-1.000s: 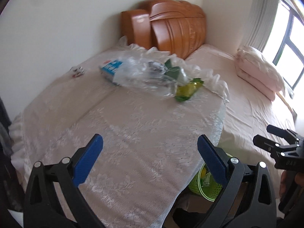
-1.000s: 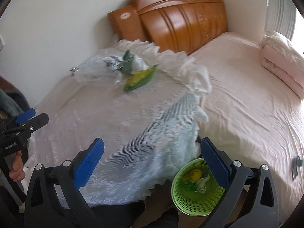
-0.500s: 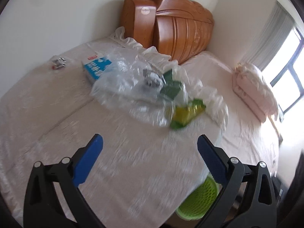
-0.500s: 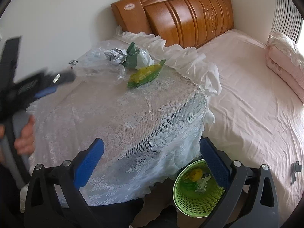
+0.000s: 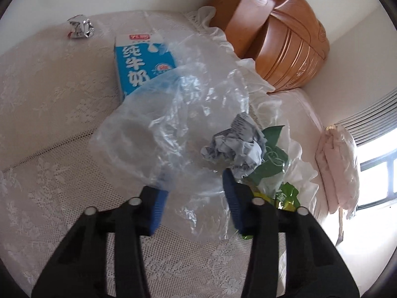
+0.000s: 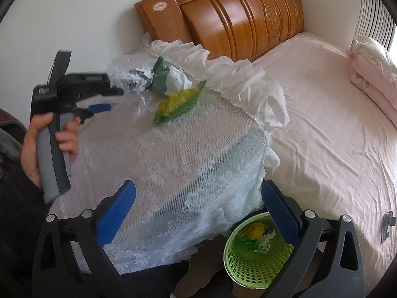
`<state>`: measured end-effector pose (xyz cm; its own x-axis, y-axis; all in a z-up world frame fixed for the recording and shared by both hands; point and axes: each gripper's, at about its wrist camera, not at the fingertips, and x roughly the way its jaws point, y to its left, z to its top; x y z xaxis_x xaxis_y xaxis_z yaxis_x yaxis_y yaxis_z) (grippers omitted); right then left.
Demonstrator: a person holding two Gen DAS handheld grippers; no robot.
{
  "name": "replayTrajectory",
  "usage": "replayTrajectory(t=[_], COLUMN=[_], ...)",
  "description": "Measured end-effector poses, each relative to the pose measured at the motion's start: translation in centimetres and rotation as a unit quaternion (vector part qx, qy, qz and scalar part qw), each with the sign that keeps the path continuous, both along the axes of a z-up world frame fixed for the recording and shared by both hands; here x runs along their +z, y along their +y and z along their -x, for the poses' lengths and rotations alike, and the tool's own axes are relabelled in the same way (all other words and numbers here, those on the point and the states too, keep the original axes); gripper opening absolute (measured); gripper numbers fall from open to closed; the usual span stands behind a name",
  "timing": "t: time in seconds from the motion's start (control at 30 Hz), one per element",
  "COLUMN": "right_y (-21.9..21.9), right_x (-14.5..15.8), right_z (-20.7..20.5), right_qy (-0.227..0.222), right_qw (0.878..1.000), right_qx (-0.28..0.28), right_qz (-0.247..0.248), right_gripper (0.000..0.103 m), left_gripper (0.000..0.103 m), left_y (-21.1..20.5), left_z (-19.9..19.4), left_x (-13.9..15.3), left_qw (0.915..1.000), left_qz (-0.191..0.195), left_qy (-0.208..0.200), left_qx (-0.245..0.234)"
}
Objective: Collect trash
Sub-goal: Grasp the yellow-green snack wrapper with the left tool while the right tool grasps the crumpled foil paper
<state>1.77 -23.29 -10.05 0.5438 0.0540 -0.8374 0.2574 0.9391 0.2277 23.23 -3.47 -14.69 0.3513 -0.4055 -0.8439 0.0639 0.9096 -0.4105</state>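
On the lace-covered table [image 5: 62, 149] lie a clear plastic bag [image 5: 173, 124], a crumpled grey paper ball [image 5: 233, 146], a blue milk carton [image 5: 139, 62], green wrappers [image 5: 273, 159] and a foil scrap [image 5: 80, 26]. My left gripper [image 5: 192, 191] is open, its fingers partly closed around the near edge of the plastic bag. In the right wrist view the left gripper [image 6: 109, 96] reaches into the bag [image 6: 124, 72]. My right gripper [image 6: 196, 203] is open and empty above the table's front edge, near a green trash basket [image 6: 250, 260] on the floor.
A pink bed [image 6: 322, 124] with a wooden headboard [image 6: 235, 17] stands right of the table. Folded pink bedding [image 6: 372, 67] lies at its far side. A yellow-green snack wrapper [image 6: 178, 104] lies mid-table. The basket holds some trash.
My left gripper has moved forward across the table to the plastic bag and its fingers have narrowed around the bag's edge. The right gripper has barely moved.
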Motion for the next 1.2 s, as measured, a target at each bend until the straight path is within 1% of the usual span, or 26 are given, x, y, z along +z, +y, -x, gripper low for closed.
replayTrajectory(t=[0.13,0.17,0.33,0.43,0.53,0.57,0.6,0.63,0.67,0.8,0.83,0.9,0.97,1.0,1.03,1.07,1.1,1.17,1.2], right_y=[0.0,0.1,1.1,1.8,2.8,3.2,3.7,4.2,4.6,5.5,5.5,5.7,5.8,5.8,5.7,5.6,5.5,5.3,5.3], right_x=[0.9,1.2,2.5,2.3,1.3,0.9,0.4,-0.3,-0.8,-3.2,-3.8,-4.4,-4.8,-4.9,-5.0,-5.0,-5.0,-4.5,-4.2], right_z=[-2.4,-3.1,-7.7,-11.1,-15.0,-16.1,-17.1,-18.2,-19.0,-21.2,-21.5,-22.0,-22.4,-22.5,-22.6,-22.5,-22.4,-21.9,-21.7], right_qy=[-0.016,-0.02,-0.042,-0.047,-0.04,-0.035,-0.029,-0.023,-0.018,0.012,0.016,0.019,0.02,0.02,0.019,0.017,0.014,0.002,-0.003], right_qw=[1.0,1.0,0.998,0.997,0.996,0.996,0.996,0.996,0.996,0.996,0.995,0.995,0.996,0.996,0.996,0.995,0.995,0.994,0.994], right_qx=[0.012,0.016,0.046,0.055,0.045,0.043,0.041,0.04,0.038,0.009,0.001,-0.008,-0.011,-0.011,-0.011,-0.011,-0.012,-0.012,-0.012], right_qz=[-0.008,-0.008,-0.007,-0.034,-0.067,-0.071,-0.073,-0.077,-0.08,-0.089,-0.1,-0.098,-0.091,-0.089,-0.091,-0.096,-0.099,-0.105,-0.107], right_gripper=[0.1,0.1,0.1,0.1,0.1,0.1,0.097,0.091,0.088,0.08,0.079,0.077,0.067,0.058,0.047,0.043,0.041,0.041,0.041], left_gripper=[0.023,0.022,0.021,0.021,0.021,0.021,0.021,0.021,0.021,0.021,0.021,0.021,0.021,0.021,0.021,0.021,0.021,0.024,0.032], left_y=[0.6,0.7,1.9,2.4,2.6,2.7,2.9,2.9,3.0,3.3,3.4,3.6,3.7,3.8,3.9,4.1,4.1,4.5,4.6], left_z=[0.4,0.6,1.7,2.1,2.3,2.4,2.5,2.4,2.5,2.6,2.7,2.8,3.1,3.2,3.3,3.5,3.7,4.1,4.5], left_x=[-0.7,-0.8,-1.4,-1.7,-1.8,-1.8,-1.8,-1.7,-1.6,-1.1,-1.0,-0.6,-0.4,-0.2,0.0,0.1,0.4,0.9,1.3], left_qw=[0.9999,0.9999,0.9999,0.9998,0.9997,0.9997,0.9996,0.9996,0.9995,0.9988,0.9986,0.998,0.9974,0.9971,0.9967,0.9962,0.9954,0.9942,0.9935], left_qz=[0.0,-0.001,0.002,0.007,0.008,0.008,0.007,0.007,0.007,-0.007,-0.011,-0.019,-0.023,-0.027,-0.029,-0.033,-0.04,-0.046,-0.048], left_qy=[0.004,0.005,0.005,0.006,0.002,0.001,-0.002,-0.003,-0.006,-0.023,-0.027,-0.034,-0.04,-0.043,-0.046,-0.049,-0.055,-0.064,-0.07], left_qx=[-0.009,-0.011,-0.016,-0.018,-0.022,-0.024,-0.027,-0.029,-0.031,-0.042,-0.045,-0.05,-0.054,-0.058,-0.061,-0.064,-0.067,-0.073,-0.076])
